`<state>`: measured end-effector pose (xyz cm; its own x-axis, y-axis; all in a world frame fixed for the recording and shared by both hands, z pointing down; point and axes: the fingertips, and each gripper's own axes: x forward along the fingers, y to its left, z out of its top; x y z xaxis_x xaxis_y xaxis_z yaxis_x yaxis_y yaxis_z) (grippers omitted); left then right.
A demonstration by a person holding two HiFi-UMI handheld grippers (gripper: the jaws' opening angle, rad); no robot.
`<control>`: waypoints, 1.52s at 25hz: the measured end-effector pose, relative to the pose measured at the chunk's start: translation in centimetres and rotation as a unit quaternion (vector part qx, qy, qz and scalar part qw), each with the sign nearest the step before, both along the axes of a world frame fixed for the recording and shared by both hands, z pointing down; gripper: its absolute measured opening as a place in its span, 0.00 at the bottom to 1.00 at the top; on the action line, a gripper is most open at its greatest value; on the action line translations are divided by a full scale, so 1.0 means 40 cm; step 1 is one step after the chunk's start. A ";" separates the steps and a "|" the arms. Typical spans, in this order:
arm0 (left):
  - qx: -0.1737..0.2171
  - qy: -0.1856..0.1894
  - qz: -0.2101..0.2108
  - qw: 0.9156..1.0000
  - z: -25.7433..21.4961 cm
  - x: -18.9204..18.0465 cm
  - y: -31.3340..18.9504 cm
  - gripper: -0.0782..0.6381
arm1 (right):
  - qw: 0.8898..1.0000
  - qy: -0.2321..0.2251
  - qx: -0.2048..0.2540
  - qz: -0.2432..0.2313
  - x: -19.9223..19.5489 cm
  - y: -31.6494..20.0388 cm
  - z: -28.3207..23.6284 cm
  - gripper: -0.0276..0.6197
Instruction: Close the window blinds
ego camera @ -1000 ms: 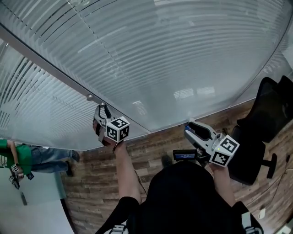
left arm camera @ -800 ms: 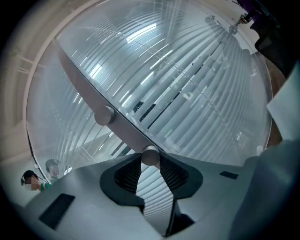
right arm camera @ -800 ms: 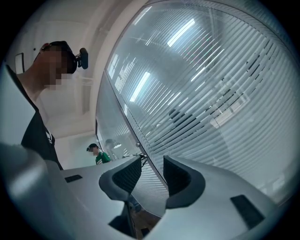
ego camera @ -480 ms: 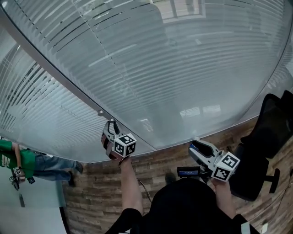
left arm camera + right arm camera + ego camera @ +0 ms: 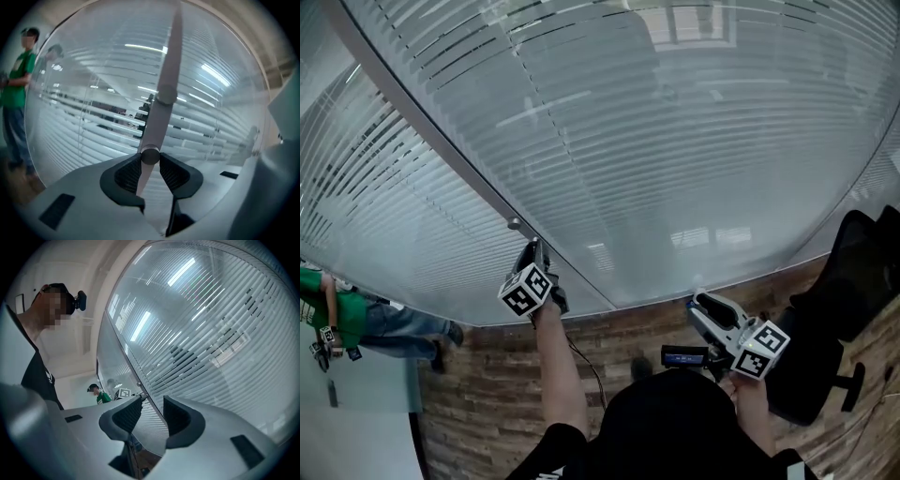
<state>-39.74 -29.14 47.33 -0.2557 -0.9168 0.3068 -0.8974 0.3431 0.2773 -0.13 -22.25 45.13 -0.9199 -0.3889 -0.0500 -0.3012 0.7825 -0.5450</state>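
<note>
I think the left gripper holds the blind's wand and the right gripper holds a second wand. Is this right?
No. The left gripper does hold the wand, but the right gripper holds nothing: the right gripper view shows its jaws apart.

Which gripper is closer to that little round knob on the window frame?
Left. The left gripper has the knob pinched between its jaws; the right gripper is open and empty, lower and well off to the right of it.
</note>
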 end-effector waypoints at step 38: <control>0.082 0.084 0.010 0.993 -0.034 -0.001 0.000 0.30 | 1.000 0.000 -0.004 -0.003 -0.003 -0.006 0.003 0.27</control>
